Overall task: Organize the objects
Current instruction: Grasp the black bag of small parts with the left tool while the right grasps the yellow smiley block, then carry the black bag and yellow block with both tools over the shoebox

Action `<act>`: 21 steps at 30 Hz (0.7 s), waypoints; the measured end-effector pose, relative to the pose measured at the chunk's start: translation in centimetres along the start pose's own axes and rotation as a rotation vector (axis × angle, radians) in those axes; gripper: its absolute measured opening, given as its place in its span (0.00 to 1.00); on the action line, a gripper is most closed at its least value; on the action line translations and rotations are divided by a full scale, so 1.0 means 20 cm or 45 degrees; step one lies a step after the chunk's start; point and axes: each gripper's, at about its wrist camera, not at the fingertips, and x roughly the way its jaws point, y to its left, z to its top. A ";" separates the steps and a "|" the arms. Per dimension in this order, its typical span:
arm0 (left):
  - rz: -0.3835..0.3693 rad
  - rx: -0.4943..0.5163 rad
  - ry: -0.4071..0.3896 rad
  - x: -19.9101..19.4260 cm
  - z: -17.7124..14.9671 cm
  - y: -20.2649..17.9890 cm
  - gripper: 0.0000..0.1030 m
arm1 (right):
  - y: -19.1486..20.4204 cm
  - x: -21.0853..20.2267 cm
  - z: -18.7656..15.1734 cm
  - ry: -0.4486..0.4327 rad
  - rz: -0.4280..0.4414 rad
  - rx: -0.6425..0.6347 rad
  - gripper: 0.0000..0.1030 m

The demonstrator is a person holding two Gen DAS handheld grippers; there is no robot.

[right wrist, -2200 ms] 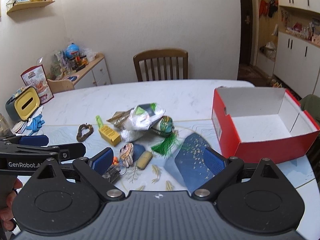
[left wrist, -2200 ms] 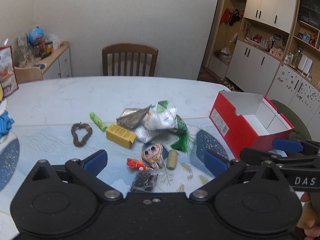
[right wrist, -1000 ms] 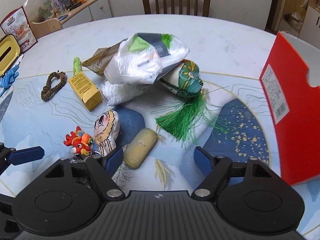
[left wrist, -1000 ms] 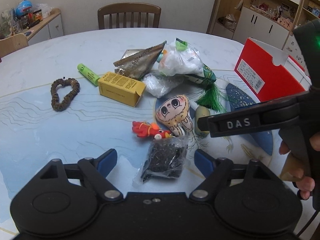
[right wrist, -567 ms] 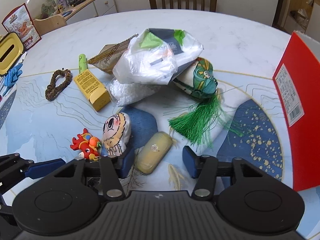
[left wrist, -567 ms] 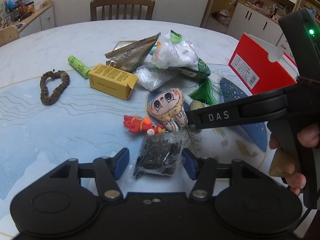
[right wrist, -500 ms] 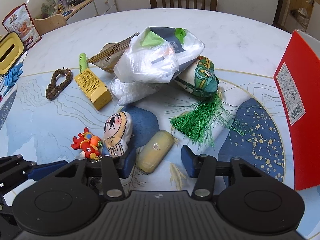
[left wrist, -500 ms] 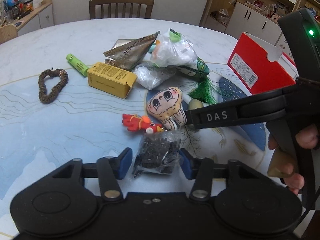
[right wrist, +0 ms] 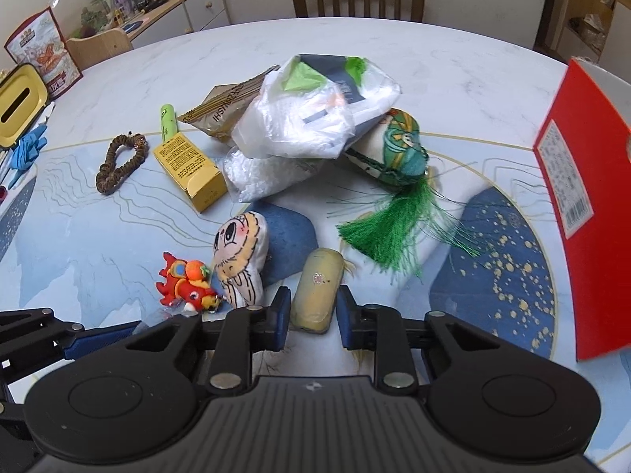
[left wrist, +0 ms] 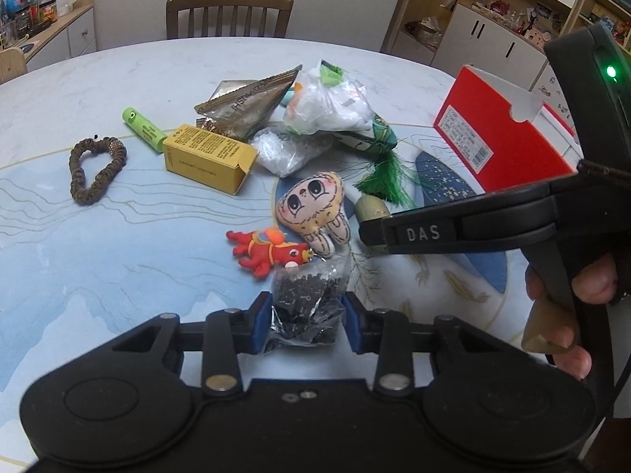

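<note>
My left gripper (left wrist: pixel 307 322) is shut on a clear bag of small black beads (left wrist: pixel 308 298) that lies on the table. My right gripper (right wrist: pixel 311 315) is shut on the near end of a pale yellow oblong case (right wrist: pixel 318 288). Just beyond lie a red dragon charm (left wrist: pixel 272 252), a flat plush doll face (left wrist: pixel 313 209), a green tassel pouch (right wrist: pixel 398 181), a yellow carton (left wrist: pixel 207 157), a green tube (left wrist: pixel 144 130), a brown bead bracelet (left wrist: pixel 94 167), a foil packet (left wrist: pixel 246 104) and white plastic bags (right wrist: pixel 311 118).
An open red shoebox (left wrist: pixel 501 134) stands at the right of the table. A wooden chair (left wrist: pixel 228 15) is at the far side. A person's hand (left wrist: pixel 572 315) holds the right gripper's handle. A yellow tissue box (right wrist: pixel 19 104) and blue cloth (right wrist: pixel 27 148) sit far left.
Both grippers came down and forward over the table and shut: the left one on the bead bag, the right one on the yellow case.
</note>
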 end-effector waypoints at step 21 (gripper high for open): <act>-0.096 0.046 -0.074 -0.22 0.07 -0.17 0.33 | -0.14 -0.53 -0.22 -0.093 0.088 0.122 0.20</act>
